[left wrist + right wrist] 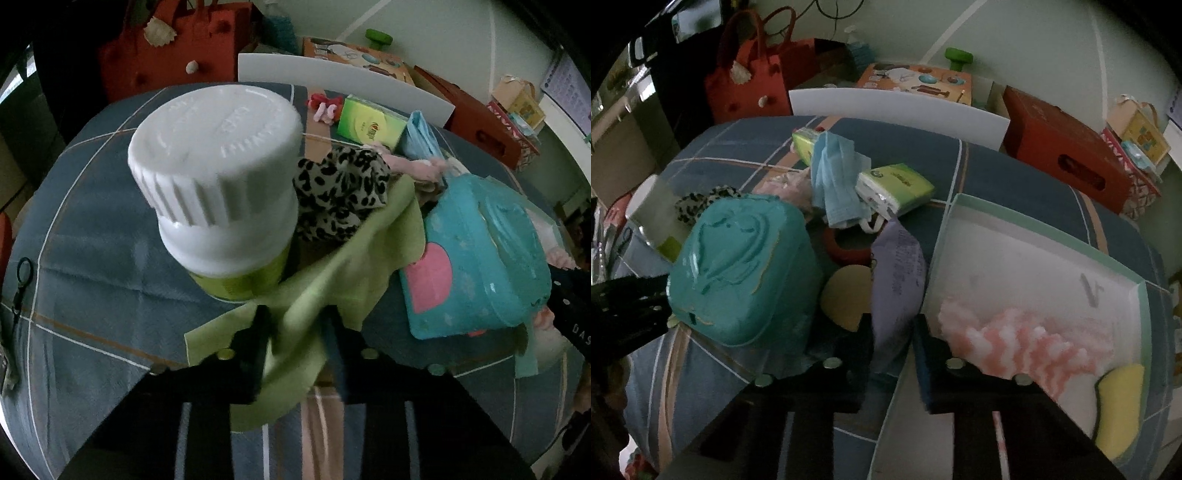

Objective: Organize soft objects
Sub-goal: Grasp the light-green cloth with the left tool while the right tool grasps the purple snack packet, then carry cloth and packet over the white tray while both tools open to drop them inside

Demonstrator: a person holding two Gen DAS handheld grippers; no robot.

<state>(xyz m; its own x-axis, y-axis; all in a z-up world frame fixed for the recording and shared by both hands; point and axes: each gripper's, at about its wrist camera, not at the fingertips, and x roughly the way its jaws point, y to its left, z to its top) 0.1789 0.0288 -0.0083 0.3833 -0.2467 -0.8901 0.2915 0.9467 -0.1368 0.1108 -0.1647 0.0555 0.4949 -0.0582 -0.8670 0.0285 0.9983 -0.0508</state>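
In the left wrist view my left gripper [297, 325] is shut on a light green cloth [354, 266] that bunches between its black fingers and trails toward a leopard-print scrunchie [340, 195]. In the right wrist view my right gripper [892, 332] is shut on a lilac printed sheet [897, 273], which stands up between the fingers. Just right of it is a white tray with a green rim [1034, 229], holding a pink-and-white fluffy cloth [1015, 343] and a yellow sponge [1119, 406].
A white-capped bottle [218, 166] stands close above the left fingers. A teal wipes pack [742, 269], blue face masks [834, 173], green tissue packs [894, 188], a red ring [846, 253] and a pale yellow pad [846, 295] crowd the plaid tablecloth [92, 258]. Red bags and boxes lie beyond.
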